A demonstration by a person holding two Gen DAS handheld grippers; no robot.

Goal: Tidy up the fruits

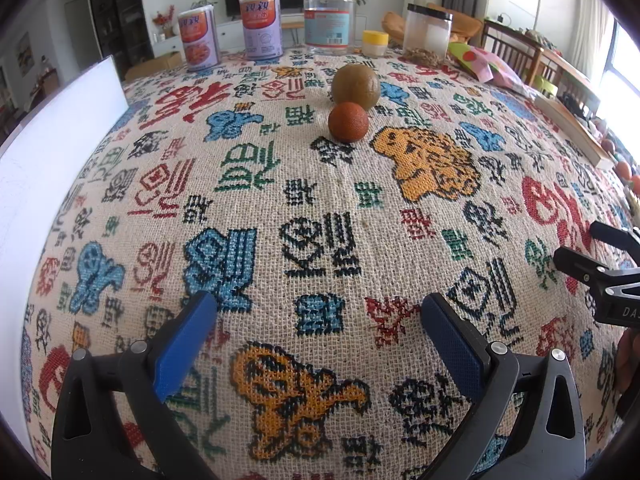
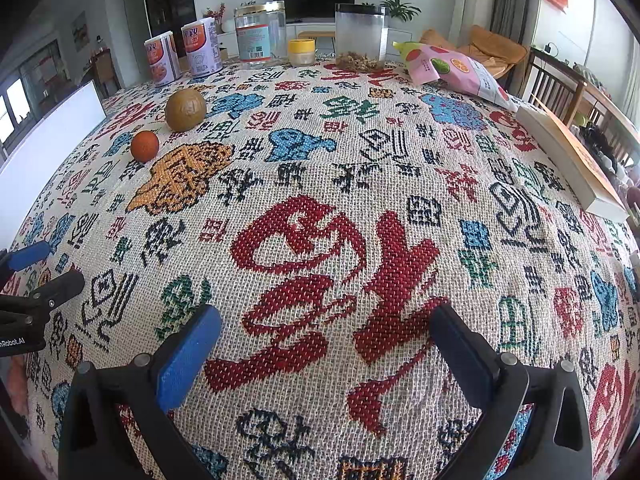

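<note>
Two round fruits sit on a table covered by a woven cream cloth (image 1: 352, 184) patterned with red, blue, green, black and orange characters: a small reddish-orange fruit (image 1: 348, 122) and, just behind it and touching or nearly touching, a larger olive-brown fruit (image 1: 355, 86). In the left wrist view they lie in the upper middle of the frame; in the right wrist view they appear in the upper left, the small one (image 2: 145, 146) nearer the camera than the big one (image 2: 185, 109). The left gripper (image 1: 319, 312), black with blue finger pads (image 1: 182, 344), fills the bottom of its own view with its tongs spread wide apart and nothing between them, well short of the fruits. The right gripper (image 2: 325, 328), of the same make, likewise has its tongs wide apart over bare cloth, above a large red character, and shows at the right edge of the left view. Along the far edge of the table, at the top of both frames, stand two printed cans (image 1: 200, 38), a clear plastic jar with a label (image 1: 329, 20), a small yellow-lidded pot (image 1: 375, 43) and a black-lidded clear canister (image 1: 427, 32) with brown bits at its bottom. A pink snack bag (image 2: 460, 70) lies upper right, a white board (image 1: 52, 152) stands at the left edge, and a white-edged book (image 2: 576, 164) rests at the right edge
</note>
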